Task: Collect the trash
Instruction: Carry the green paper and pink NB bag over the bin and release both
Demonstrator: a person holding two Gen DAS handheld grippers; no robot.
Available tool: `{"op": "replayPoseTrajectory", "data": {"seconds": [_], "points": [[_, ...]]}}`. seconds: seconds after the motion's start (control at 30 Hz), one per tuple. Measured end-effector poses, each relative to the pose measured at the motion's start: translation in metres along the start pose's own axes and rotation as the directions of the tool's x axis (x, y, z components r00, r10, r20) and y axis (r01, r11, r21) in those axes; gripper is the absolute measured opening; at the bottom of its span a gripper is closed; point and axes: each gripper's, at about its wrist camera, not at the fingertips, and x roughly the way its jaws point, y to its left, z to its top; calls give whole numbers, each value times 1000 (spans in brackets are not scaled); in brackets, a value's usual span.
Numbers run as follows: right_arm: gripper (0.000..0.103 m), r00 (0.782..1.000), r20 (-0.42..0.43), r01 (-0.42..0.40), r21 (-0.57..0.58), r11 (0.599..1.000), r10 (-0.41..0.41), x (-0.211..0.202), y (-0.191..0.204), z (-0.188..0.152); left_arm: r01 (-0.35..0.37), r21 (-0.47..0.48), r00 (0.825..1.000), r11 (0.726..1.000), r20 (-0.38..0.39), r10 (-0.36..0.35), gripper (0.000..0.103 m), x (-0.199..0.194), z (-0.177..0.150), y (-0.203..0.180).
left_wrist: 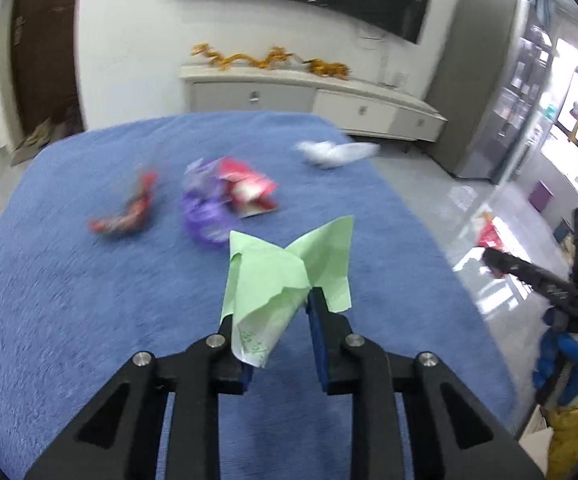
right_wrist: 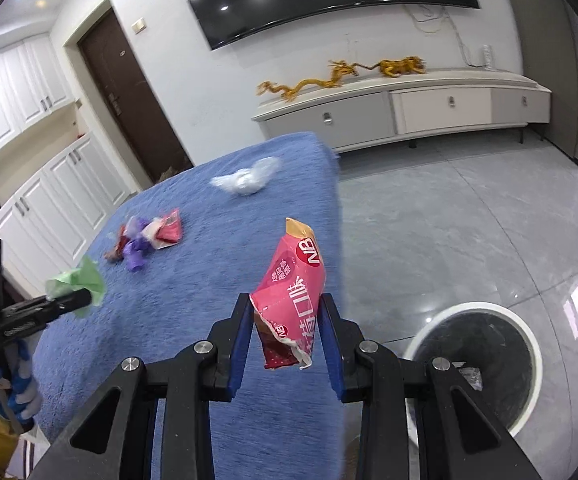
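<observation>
Gripping green paper point(left_wrist: 289, 276), left jaws narrow; right jaws clamp pink packet point(right_wrist: 291, 300).

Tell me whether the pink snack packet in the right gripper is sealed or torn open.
Torn open. The pink snack packet has a ragged, jagged lower edge showing its pale inner lining, while the right gripper pinches it.

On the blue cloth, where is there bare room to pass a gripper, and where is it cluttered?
The blue cloth is bare along its near side, beneath both grippers, and between the white crumpled wrap and the wrapper cluster. It is crowded mid-cloth, where the purple wrapper, red packet and red twisted wrapper lie close together.
</observation>
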Motion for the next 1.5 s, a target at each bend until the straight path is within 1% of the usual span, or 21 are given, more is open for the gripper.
{"op": "replayPoseTrajectory", "data": {"seconds": [0.1, 0.17, 0.3, 0.43, 0.5, 0.57, 0.63, 0.67, 0.7, 0.73, 0.77, 0.8, 0.9, 0.97, 1.07, 1.2, 1.33, 1.5], "points": [[31, 999, 14, 33, 41, 999, -34, -9, -29, -4, 71, 48, 997, 996, -13, -70, 22, 9, 16, -38], [31, 998, 16, 61, 70, 996, -62, -14, -49, -8, 123, 85, 992, 989, -35, -120, 22, 23, 26, -70], [31, 992, 0, 122, 130, 984, -123, -19, -92, -18, 204, 149, 978, 968, -81, -193, 22, 55, 44, -131], [31, 985, -43, 174, 184, 967, -169, -14, -129, -28, 257, 206, 963, 944, -134, -233, 23, 88, 52, -187], [31, 980, -68, 197, 213, 957, -187, -10, -146, -35, 284, 222, 954, 933, -166, -251, 25, 107, 55, -211], [31, 976, -93, 215, 238, 947, -198, -5, -162, -41, 300, 234, 948, 925, -186, -260, 25, 121, 56, -230], [31, 970, -113, 236, 260, 936, -213, -1, -176, -46, 324, 239, 937, 915, -214, -276, 34, 139, 57, -251], [32, 969, -123, 239, 275, 931, -212, 1, -183, -50, 337, 234, 931, 912, -226, -286, 36, 145, 57, -257], [34, 968, -130, 242, 285, 927, -213, 3, -188, -52, 354, 228, 922, 907, -245, -299, 39, 154, 58, -266], [37, 965, -143, 254, 294, 921, -220, 5, -194, -55, 360, 226, 919, 905, -254, -302, 45, 160, 58, -270], [47, 962, -150, 264, 298, 917, -228, 6, -199, -58, 363, 224, 916, 904, -264, -302, 49, 166, 58, -277], [53, 960, -154, 270, 301, 915, -233, 6, -201, -60, 368, 223, 913, 903, -271, -305, 55, 170, 56, -282], [53, 954, -172, 288, 316, 904, -244, 7, -210, -67, 381, 220, 904, 898, -293, -312, 56, 180, 57, -290], [53, 951, -184, 299, 328, 896, -249, 6, -214, -72, 383, 219, 903, 897, -296, -313, 56, 182, 58, -291], [53, 950, -185, 301, 337, 892, -251, 3, -214, -75, 369, 228, 911, 901, -278, -303, 56, 181, 58, -291], [53, 951, -170, 303, 343, 889, -258, -4, -209, -74, 348, 229, 928, 909, -224, -299, 56, 166, 59, -280], [53, 951, -140, 307, 329, 893, -275, -18, -196, -66, 329, 223, 942, 918, -146, -302, 56, 135, 55, -262], [53, 947, -85, 321, 311, 895, -310, -45, -172, -52, 303, 257, 952, 918, -121, -280, 56, 97, 52, -239]]}}
